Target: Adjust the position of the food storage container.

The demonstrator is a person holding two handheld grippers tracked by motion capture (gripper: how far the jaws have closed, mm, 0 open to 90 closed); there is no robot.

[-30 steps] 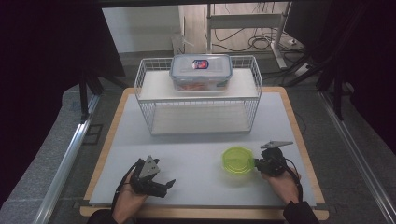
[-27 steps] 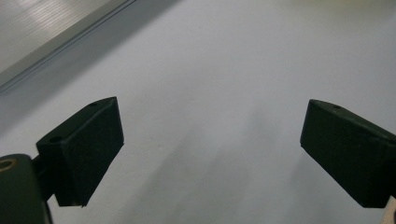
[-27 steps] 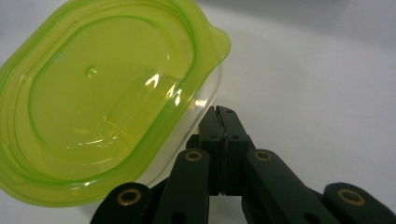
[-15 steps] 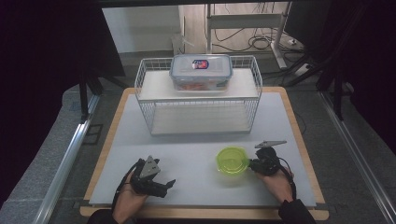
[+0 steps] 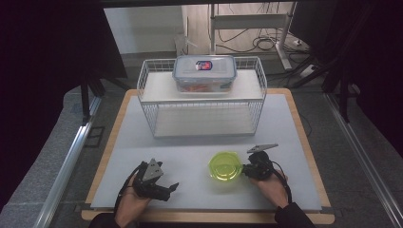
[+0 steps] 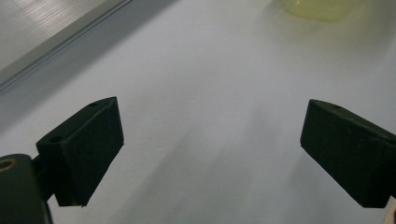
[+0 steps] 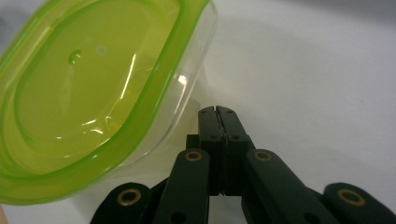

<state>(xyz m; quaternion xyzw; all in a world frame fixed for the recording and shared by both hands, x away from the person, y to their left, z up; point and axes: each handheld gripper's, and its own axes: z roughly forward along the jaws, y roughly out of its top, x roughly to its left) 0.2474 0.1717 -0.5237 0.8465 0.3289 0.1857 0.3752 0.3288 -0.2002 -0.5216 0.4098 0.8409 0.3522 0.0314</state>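
Desk [image 5: 199,156]: pale grey top with a light wooden border, seen from the high view. Round clear plastic container with a lime-green lid [image 5: 225,166]: resting on the near half of the desk, right of centre, in front of the wire shelf and well apart from it; in the right gripper view the same container [image 7: 93,93] stands just to the left of the fingers, its clear wall close beside them, touching or not cannot be told. Right gripper [image 5: 248,167]: black, held in the person's right hand, low over the desk immediately right of the container; fingers [image 7: 211,122] pressed together tip to tip, with nothing between them. Left gripper [image 5: 172,188]: black, held in the left hand at the near left of the desk, well apart from the container; fingers [image 6: 88,149] spread wide over bare desk surface, holding nothing, with the container's edge [image 6: 317,7] far off at the top of that view. White wire shelf rack [image 5: 202,102]: standing at the middle of the desk's far half. Rectangular clear plastic box with a blue-rimmed snap lid [image 5: 204,72]: sitting on the rack's upper shelf, a red and blue label on its lid.
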